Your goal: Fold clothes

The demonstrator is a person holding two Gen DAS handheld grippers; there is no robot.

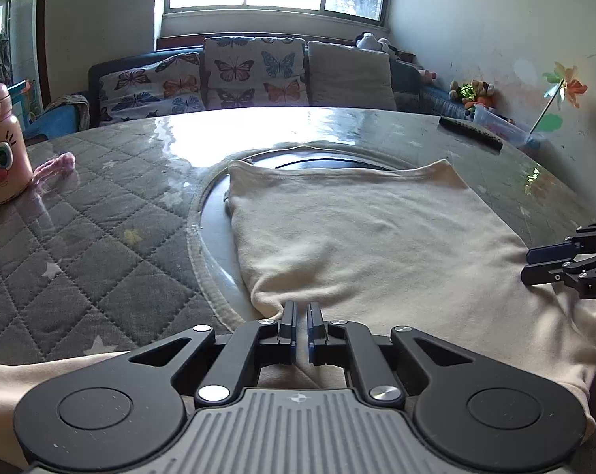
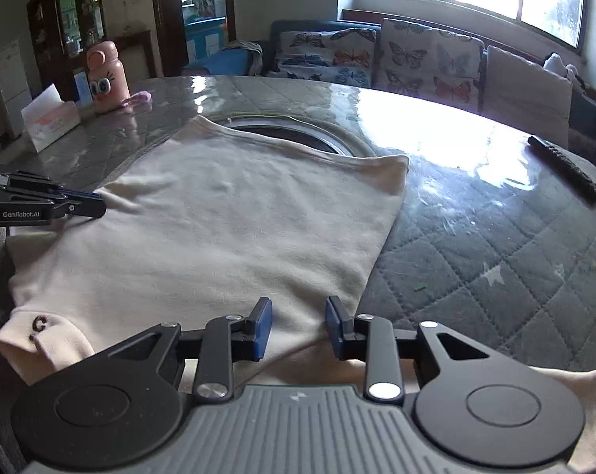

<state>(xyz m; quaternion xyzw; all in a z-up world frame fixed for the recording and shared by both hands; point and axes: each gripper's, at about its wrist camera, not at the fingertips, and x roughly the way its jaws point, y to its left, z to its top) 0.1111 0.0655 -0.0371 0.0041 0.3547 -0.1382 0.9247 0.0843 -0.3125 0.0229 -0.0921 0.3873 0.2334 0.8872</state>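
Observation:
A cream garment (image 1: 369, 237) lies folded flat on the round table, its near part hanging over the front edge. My left gripper (image 1: 302, 306) is shut on the near left corner of the fold. In the right wrist view the left gripper (image 2: 98, 201) pulls the cream garment (image 2: 226, 229) into a small peak. My right gripper (image 2: 298, 306) stands open over the near right corner, blue pads apart with cloth lying under them, not pinched. From the left wrist view the right gripper (image 1: 527, 265) shows at the garment's right edge. A small dark "C" mark (image 2: 41, 324) sits on a near flap.
The table (image 1: 80, 237) has a grey quilted cover under a glossy sheet and a dark round inset (image 1: 309, 164) beyond the garment. A pink cartoon bottle (image 2: 106, 79), a tissue box (image 2: 51, 118) and a pink scrap (image 1: 57, 166) stand far left. A black bar (image 2: 562, 168) lies far right.

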